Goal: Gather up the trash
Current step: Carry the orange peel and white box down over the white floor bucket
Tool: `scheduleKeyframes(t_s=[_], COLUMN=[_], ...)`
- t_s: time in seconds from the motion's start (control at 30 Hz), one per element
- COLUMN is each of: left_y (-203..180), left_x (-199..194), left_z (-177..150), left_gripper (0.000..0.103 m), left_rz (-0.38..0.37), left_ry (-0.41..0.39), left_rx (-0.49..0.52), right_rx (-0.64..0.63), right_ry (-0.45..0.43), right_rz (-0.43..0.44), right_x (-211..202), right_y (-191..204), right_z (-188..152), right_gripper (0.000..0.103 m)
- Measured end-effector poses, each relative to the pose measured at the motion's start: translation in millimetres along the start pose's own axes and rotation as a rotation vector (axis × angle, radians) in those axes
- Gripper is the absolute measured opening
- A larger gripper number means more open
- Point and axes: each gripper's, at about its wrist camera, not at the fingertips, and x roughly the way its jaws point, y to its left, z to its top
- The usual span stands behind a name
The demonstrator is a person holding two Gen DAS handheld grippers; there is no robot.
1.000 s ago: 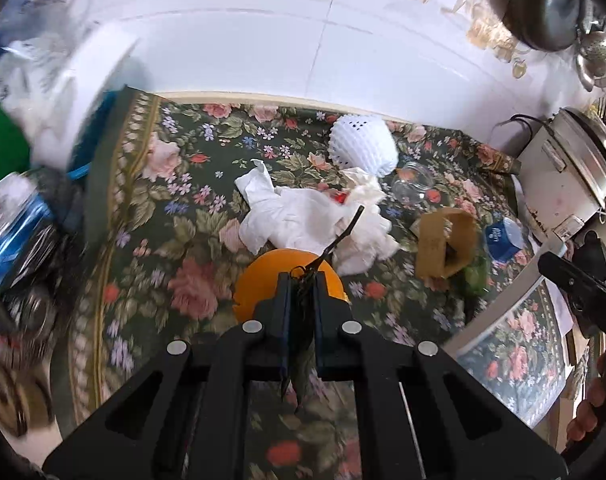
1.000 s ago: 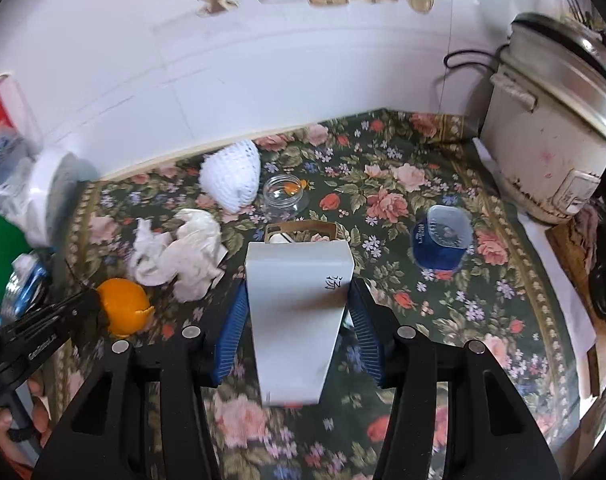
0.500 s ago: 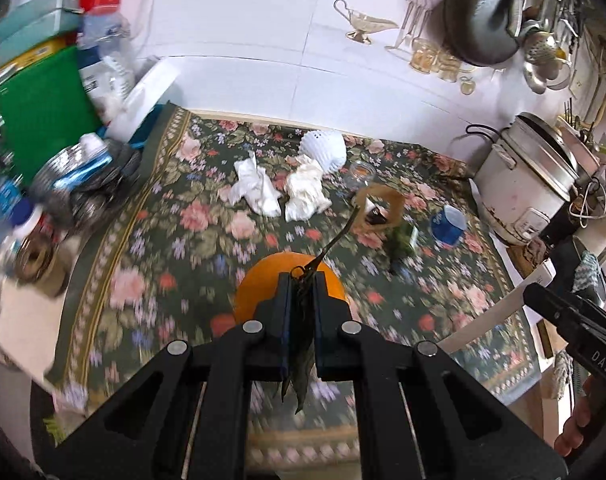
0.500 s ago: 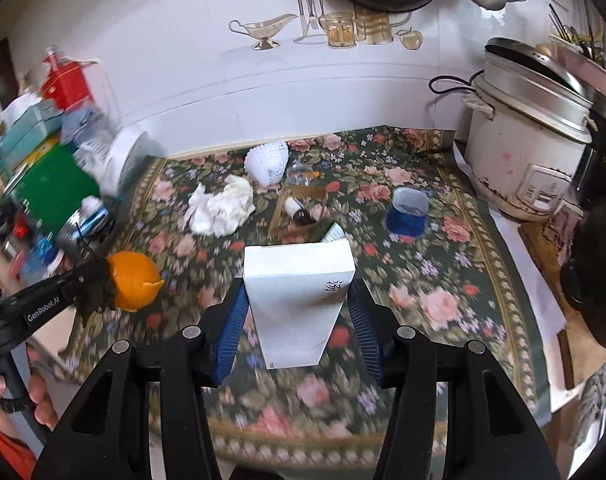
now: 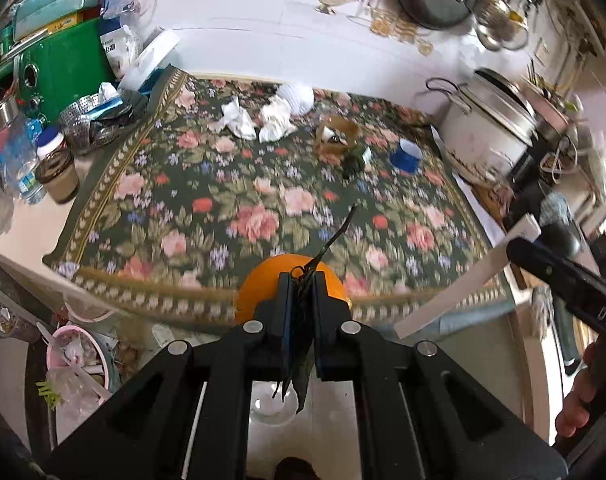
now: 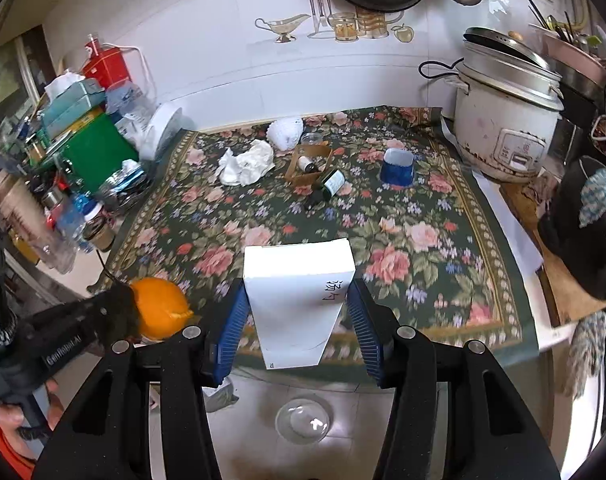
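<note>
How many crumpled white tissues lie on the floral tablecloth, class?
2, side by side near the back of the cloth: the left tissue and the right tissue, in front of the white foam net. The right wrist view merges them; more may be hidden.

The near half of the table (image 6: pixel 383 240) lies bare of things. Crumpled tissues (image 6: pixel 245 164), a brown box (image 6: pixel 309 164) and a blue cup (image 6: pixel 397 165) crowd the far side. A rice cooker (image 6: pixel 503 120) walls the right edge, stacked clutter (image 6: pixel 75 140) the left.

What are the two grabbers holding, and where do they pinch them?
The left gripper pinches the orange by its leafy stem. The right gripper squeezes the white box by its two sides.
</note>
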Motion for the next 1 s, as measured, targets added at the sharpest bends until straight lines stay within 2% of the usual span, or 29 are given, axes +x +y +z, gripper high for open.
scheduleKeyframes(t_s=[0.27,0.47,0.63,0.77,1.0], left_y=[15,33,49,60,89], left_x=[4,40,104,171,299], left_z=[-55,-111,-165,-217,-304], left_gripper=[0.007,0.007,0.007,0.007,0.007], left_rz=[-0.038,-0.068,-0.102,-0.120,-0.127], left_ry=[0.075,0.164,0.261,0.325,0.401], left_rx=[0.041,0.085,0.067,0.043,-0.028], right_rx=[0.046,0.078,0.101,0.114,0.150], right_ry=[0.036,0.091,0.172,0.249,0.330], right_rz=[0.003,-0.020,-0.042,-0.052,-0.051], right_x=[-2,26,75,134,241], right_y=[19,31,28,12,-28], right_z=[-46,-99,-154,-207,-289], right_gripper=[0.048,0.048,0.048,0.048,0.048])
